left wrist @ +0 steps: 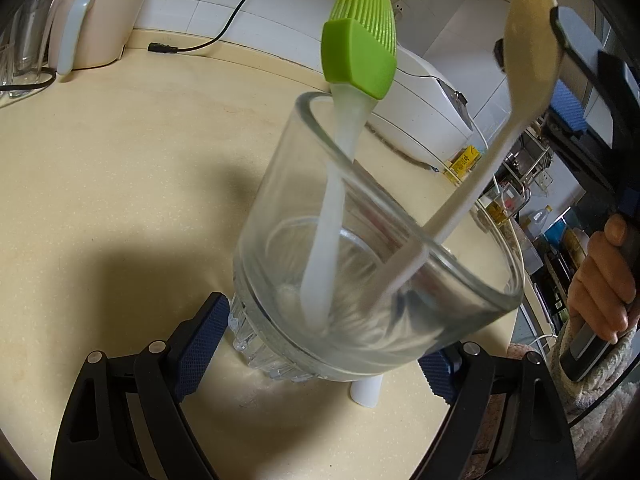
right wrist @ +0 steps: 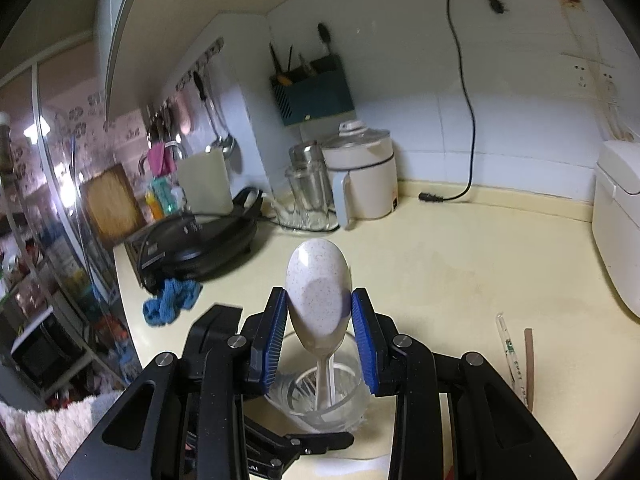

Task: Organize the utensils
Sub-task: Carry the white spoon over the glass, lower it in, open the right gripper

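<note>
The right gripper (right wrist: 319,336) had its blue fingers (right wrist: 275,336) set on either side of the bowl of a speckled spoon (right wrist: 318,292). The pads looked closed on the bowl, though on the right a thin sliver of gap could not be ruled out. Holding the spoon by its bowl kept the handle pointing down, and the handle's end was already inside the glass jar (right wrist: 320,396) directly beneath, so the grip seemed chosen to lower the spoon in handle first.

The left gripper (left wrist: 320,356) had its fingers (left wrist: 200,344) spread to either side of the jar's base. The left pad was touching or just beside the ribbed foot of the glass; the right pad was largely hidden behind the jar wall, so whether the jar was truly clamped could not be told. The likely purpose was to steady the jar, which leaned in this view, while the other hand loaded it.

Inside the jar a green silicone brush (left wrist: 358,52) stood with its pale handle at the bottom and its head leaning over the far rim. The spoon crossed the near rim opposite, so the two would rest apart. The jar sat on the cream table (left wrist: 120,180), with a kettle (left wrist: 100,16) and a loose power cord (left wrist: 208,40) well behind. A thin glass tube (right wrist: 507,348) and a brown stick (right wrist: 529,364) lay on the table to the right, probably the next utensils to go in.
</note>
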The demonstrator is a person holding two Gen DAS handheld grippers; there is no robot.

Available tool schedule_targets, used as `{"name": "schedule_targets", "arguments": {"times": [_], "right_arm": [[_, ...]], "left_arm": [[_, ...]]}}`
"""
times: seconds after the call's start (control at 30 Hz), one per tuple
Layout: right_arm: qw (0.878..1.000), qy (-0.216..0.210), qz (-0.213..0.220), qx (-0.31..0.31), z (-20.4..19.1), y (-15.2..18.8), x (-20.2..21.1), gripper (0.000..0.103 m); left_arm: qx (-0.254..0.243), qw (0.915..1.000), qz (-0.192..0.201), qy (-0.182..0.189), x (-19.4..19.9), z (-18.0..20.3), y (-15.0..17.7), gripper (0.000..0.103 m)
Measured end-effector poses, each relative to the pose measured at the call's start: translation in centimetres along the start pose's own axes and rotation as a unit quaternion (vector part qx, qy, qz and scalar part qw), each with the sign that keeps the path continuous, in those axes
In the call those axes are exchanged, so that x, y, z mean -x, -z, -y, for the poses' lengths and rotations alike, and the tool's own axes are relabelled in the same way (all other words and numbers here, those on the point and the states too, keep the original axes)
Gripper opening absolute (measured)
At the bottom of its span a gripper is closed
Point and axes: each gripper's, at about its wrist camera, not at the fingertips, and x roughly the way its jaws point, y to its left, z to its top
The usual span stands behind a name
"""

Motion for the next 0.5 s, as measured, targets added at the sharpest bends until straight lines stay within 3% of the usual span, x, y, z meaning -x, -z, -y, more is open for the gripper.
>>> {"name": "schedule_targets", "arguments": {"times": [0.5], "right_arm": [[0.999,0.011,-0.050,0.020,-0.9,1.4,-2.8,0.034]], "left_arm": [[0.000,1.0000,0.000,0.000,0.0,0.0,0.0,0.090]]}}
